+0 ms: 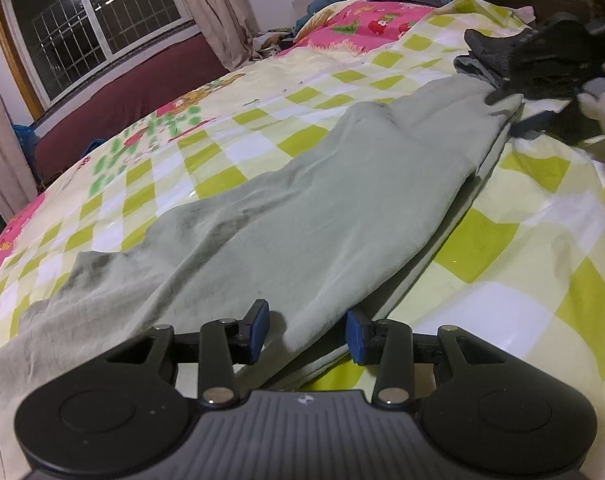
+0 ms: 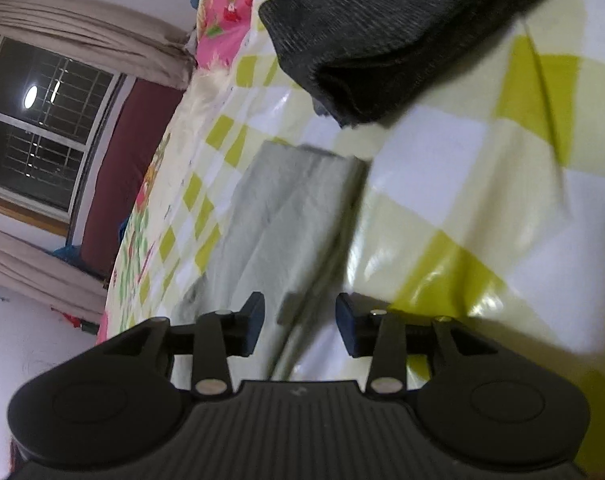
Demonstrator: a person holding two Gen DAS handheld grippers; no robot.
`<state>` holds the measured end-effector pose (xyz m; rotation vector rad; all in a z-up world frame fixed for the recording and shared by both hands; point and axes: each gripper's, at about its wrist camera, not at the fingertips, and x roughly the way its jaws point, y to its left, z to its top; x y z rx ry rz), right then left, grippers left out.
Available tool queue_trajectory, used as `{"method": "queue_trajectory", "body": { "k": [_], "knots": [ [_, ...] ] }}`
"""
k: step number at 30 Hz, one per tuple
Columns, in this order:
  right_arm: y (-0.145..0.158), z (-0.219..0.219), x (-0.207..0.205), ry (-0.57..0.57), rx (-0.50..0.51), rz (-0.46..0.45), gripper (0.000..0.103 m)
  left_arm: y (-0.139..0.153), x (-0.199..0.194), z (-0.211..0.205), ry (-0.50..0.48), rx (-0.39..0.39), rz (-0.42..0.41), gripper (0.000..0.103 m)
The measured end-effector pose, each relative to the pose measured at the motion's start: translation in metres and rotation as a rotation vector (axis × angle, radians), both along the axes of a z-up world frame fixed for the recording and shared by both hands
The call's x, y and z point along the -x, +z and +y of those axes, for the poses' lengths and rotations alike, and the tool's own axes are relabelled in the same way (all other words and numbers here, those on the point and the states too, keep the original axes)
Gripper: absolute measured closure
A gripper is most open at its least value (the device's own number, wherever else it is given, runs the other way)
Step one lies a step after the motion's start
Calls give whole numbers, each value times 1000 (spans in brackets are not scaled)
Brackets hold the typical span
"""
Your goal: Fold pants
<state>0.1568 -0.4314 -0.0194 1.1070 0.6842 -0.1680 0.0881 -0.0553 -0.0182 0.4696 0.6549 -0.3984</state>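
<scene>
One bed (image 1: pixel 502 240) under a green-and-white checked cover carries everything here. The pale green pants (image 1: pixel 302 216) lie along it, folded lengthwise, running from near your left gripper (image 1: pixel 308 332) to the far right. A dark knitted garment (image 2: pixel 382 40) sits just past their far end. Your left gripper stands open over the near edge; your right gripper (image 2: pixel 300 326) is likewise open, holding nothing, with the pants' edge between its fingers.
</scene>
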Motion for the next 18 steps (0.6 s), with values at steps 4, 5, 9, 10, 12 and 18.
{"method": "queue_trajectory", "body": {
  "k": [4,5,9,10,12,18],
  "knots": [
    [-6,0,-20,1,-12,-23,58,0,-2,-1,3,-1,4,49],
    [-6,2,-23,16,-13,-41,65,0,-3,-2,5,2,6,49],
    [-8,-3,-31,46,-79,-61,99,3,-5,-5,10,-2,17,48],
    [-5,-5,-29,38,-92,-84,99,4,-5,-5,8,3,18,48],
    [10,-12,-20,25,-87,-143,100,8,-3,-7,-6,12,11,48],
    [33,-36,5,-13,19,-126,99,4,3,-18,-20,31,60,48]
  ]
}}
